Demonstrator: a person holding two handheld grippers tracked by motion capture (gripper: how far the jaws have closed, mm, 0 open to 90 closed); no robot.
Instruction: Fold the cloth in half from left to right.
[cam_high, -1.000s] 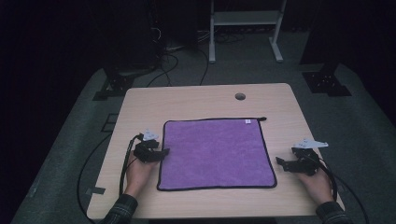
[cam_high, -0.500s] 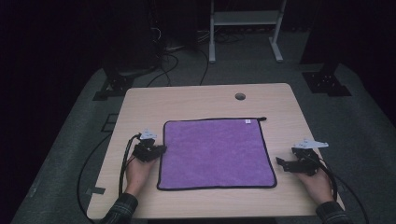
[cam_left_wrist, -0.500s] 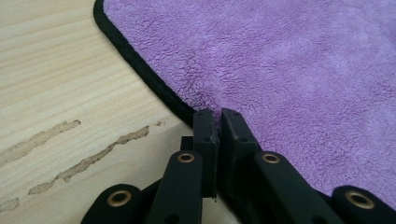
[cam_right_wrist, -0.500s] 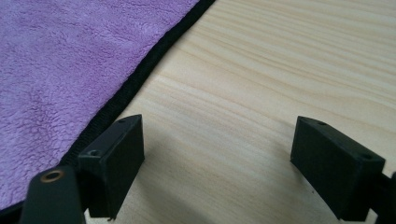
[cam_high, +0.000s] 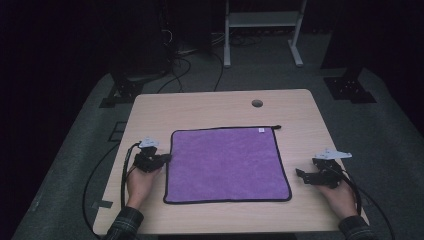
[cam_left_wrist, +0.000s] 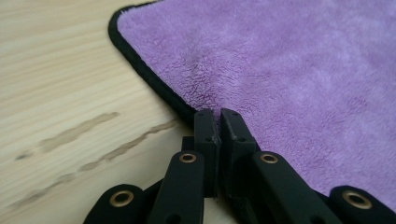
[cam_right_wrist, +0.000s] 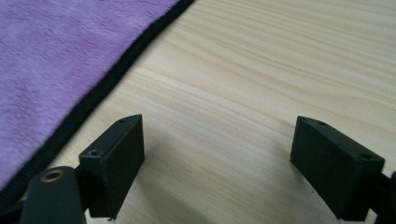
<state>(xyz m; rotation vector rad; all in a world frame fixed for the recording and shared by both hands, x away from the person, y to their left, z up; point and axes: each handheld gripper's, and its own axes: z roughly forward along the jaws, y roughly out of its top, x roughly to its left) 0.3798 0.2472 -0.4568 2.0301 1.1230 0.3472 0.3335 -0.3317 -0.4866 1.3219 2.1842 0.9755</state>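
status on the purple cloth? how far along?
Early stage. The square purple microfibre cloth with black trim lies flat and unfolded on the light wooden table. In hand: the left gripper has just been closing and now pinches the cloth's left edge. The right gripper is open over bare wood beside the right edge. Any lifting or folding remains.

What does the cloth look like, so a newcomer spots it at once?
Start at the light wood table; the cloth lies flat at its middle, between the left gripper and the right gripper. It is a square of purple pile with a black hem and a small white tag at its far right corner.
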